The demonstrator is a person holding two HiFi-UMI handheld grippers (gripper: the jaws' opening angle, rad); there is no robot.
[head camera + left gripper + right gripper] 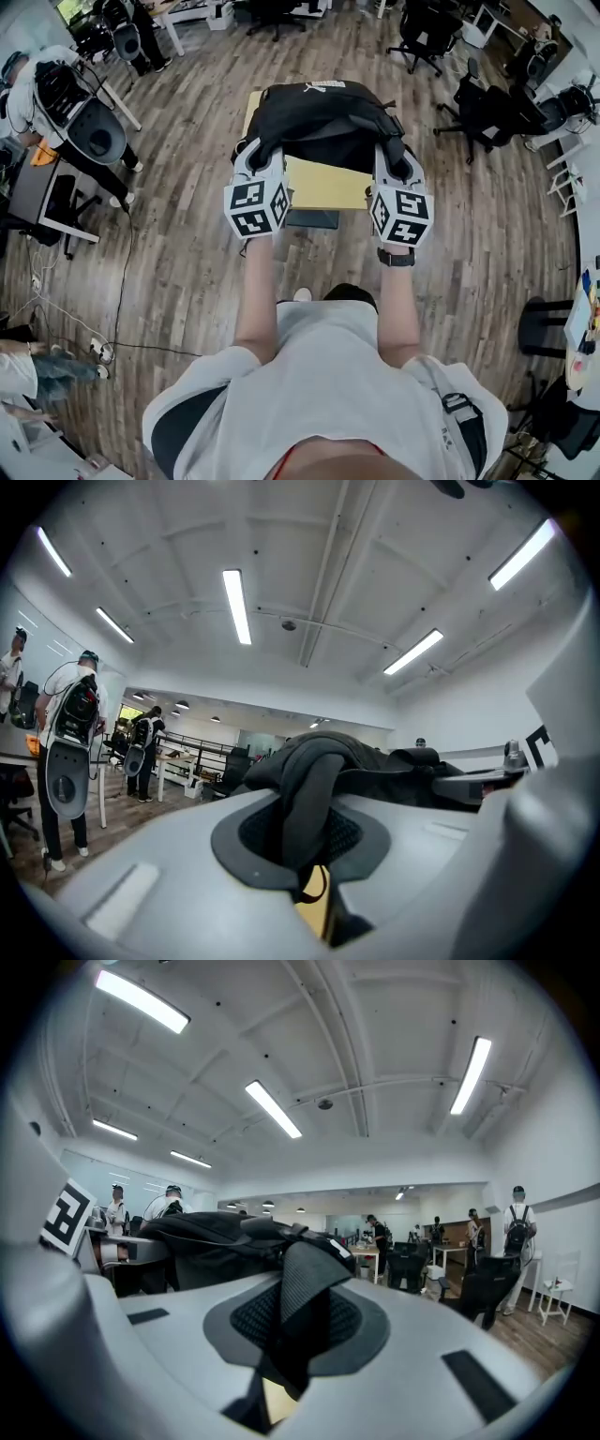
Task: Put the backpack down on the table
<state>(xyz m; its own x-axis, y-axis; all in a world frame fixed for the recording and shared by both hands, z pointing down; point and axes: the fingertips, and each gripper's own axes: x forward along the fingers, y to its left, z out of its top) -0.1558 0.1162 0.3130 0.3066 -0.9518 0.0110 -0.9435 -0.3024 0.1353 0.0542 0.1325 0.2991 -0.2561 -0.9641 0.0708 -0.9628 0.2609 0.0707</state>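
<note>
The left hand-held gripper [253,155] is clamped on the left strap [314,789] and the right hand-held gripper [394,157] on the right strap [305,1307]. The black backpack [319,117] is just ahead, between them, over the yellow desk [323,183].

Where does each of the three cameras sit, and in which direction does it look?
Head view: on the person's head, looking steeply down at the backpack and the table; forearms, torso, left gripper and right gripper show.
Left gripper view: on the left gripper, looking level along its jaws, shut on a backpack strap; only the jaws show.
Right gripper view: on the right gripper, likewise level, jaws shut on the other strap.
Shared: both gripper views see the backpack and the ceiling lights.
</note>
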